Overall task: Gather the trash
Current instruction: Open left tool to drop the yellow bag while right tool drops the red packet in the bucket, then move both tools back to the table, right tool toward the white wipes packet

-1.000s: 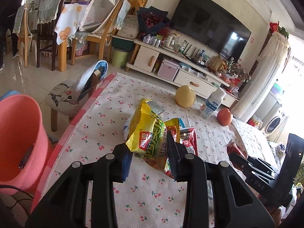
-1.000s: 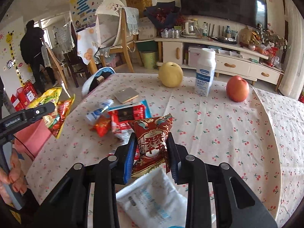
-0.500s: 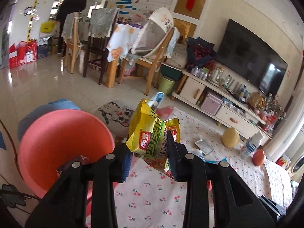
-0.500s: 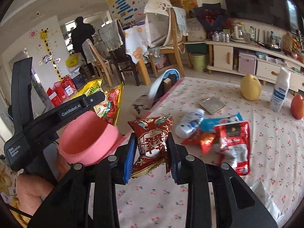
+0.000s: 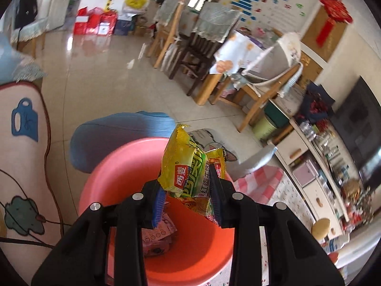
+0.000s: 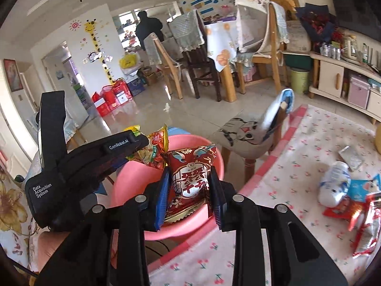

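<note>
A: Living room floor, pink bucket (image 5: pixel 133 166) beside the table (image 6: pixel 297 143). Anything readable?

B: "GenRobot.AI" on the left gripper (image 6: pixel 142 147), clamping yellow noodle wrappers (image 5: pixel 185 166) over the bucket. Right gripper (image 6: pixel 189 197) pinches a red snack bag (image 6: pixel 190 178). Pink packets (image 5: pixel 157 236) lie inside.

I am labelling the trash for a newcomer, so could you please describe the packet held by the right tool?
Find the pink bin beside the cherry-print table. Above its rim, the right tool clamps a dark red packet with white characters, unlike the yellow-green packet beside it.
</note>
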Demonstrator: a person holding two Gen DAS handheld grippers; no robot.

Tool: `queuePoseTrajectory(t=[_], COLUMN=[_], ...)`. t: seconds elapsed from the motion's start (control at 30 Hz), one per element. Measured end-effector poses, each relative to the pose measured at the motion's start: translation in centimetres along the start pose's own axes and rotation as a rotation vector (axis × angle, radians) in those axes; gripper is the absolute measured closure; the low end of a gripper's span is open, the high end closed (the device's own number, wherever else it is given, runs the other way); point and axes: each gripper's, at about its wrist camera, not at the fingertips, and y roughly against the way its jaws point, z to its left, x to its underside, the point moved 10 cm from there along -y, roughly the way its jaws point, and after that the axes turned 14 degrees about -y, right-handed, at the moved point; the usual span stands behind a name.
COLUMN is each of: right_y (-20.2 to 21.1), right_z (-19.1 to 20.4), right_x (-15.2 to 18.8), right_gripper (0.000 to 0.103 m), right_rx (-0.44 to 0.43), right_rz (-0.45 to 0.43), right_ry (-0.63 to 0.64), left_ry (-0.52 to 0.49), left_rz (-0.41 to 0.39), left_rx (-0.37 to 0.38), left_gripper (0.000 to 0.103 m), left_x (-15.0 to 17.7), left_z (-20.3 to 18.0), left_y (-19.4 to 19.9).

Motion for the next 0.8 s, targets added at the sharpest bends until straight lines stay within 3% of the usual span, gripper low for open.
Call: queuePoseTrajectory(t=[0.13,0.27,0.3,0.43,0.47,0.8], right_y=[-2.7,-3.2,-3.0,-1.3,-1.0,3.5], right_z=[0.3,-0.6,-1.0,-3.0,-3.5,-8.2], right_x=[0.7,1.3,1.4,1.7,1.9,5.3], right_gripper=[0.067,0.035,0.031,0.013,0.012,0.012], right_rx=[-0.014,0.000,0.015,0.088,0.107,0.258], right_rz=[0.045,0.041,0.034,-0.007,-0.014,-0.040], right_ry=[-0.013,-0.045,-0.045,-0.058,-0.061,-0.023], left_ry=[0.037,0.044,0.044,0.031,0.022,-0.127], left_rz=[0.024,0.025,0.021,-0.002,-0.005,-0.090], left_rx=[-0.003,-0.022,-0.036,-0.061,-0.068,0.000], left_gripper=[0.067,0.051,0.043,0.028,0.021,0.013], left_x=[0.2,0.3,0.4,0.3,0.4,0.4], left_z=[1.0,0.9,1.0,0.7,0.5,-3.8], left_y=[-0.6,-0.8,-0.8,-0.4,-0.4,0.4])
